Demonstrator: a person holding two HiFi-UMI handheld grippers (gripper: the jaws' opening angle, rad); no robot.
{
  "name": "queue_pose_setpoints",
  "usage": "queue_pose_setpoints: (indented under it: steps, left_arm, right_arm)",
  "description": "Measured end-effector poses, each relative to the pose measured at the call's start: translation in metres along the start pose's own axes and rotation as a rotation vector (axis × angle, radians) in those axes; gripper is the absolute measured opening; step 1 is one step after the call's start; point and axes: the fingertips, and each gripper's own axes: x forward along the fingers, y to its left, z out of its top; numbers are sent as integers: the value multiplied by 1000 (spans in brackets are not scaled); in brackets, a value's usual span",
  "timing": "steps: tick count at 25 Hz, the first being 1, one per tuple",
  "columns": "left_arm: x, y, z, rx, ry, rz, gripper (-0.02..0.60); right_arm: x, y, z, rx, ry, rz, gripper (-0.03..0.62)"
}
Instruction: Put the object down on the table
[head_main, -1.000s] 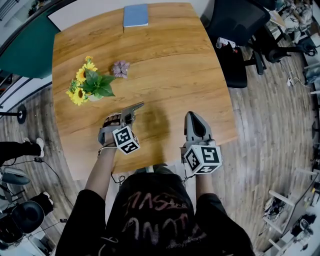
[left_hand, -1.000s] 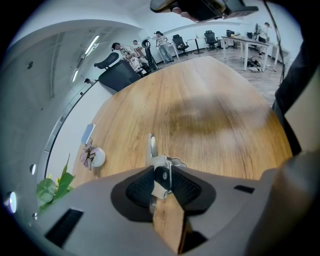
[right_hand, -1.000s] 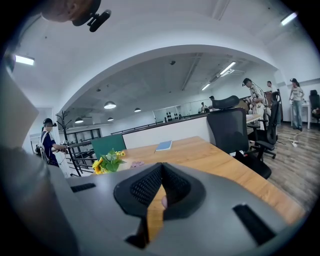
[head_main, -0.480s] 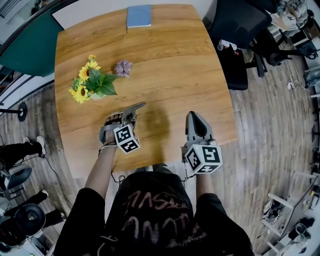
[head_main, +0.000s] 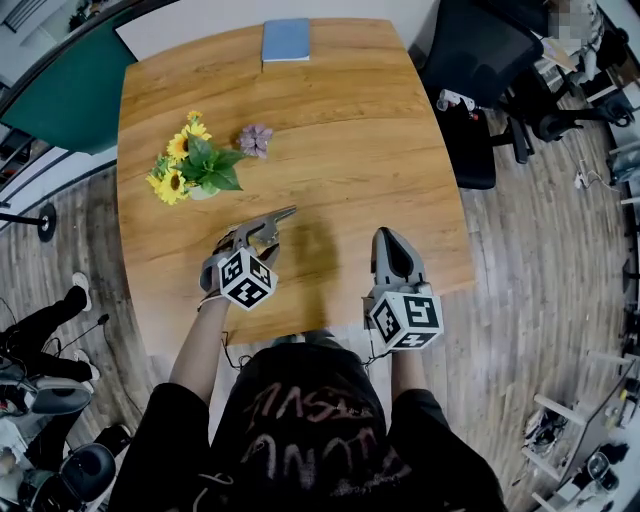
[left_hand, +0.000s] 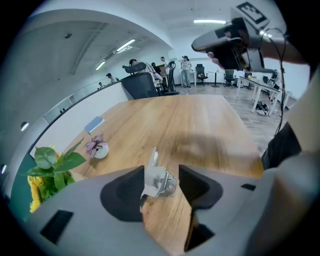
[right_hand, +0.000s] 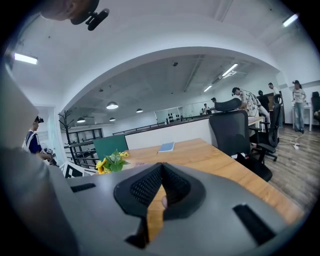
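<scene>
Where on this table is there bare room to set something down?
Bare: middle and right half of the table, from the blue book down to the right gripper. Crowded: the left side, with sunflowers, small purple plant and the left gripper, jaws opening around a metal clip.

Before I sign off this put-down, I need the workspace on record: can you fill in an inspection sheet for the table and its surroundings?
Surface: wooden table, no spills seen.
Job's things: metal latch between the left tool's jaws; contact with the wood unclear.
Clutter: sunflower pot, purple flower pot, blue book at the far edge.
Grippers: left tool opening round the latch; right tool shut, empty.
Cables: thin black cable on the floor, left.
Surroundings: black office chairs, wood floor.
</scene>
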Motion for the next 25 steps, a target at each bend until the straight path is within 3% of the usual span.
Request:
queue_pose_setpoints:
  steps: [8,19,25]
  left_arm:
    - [-44,18,22,-126,-132,102,147]
    - [-107,43,34,-225,-263,263,61]
    - [-144,63,32,-366,-352,338,18]
  right_arm:
    - [-6,9,7,-9,-22,9,5]
    - [-18,23,20,-23,-62,26,5]
    - [-22,34,26,-40,-79,41,5]
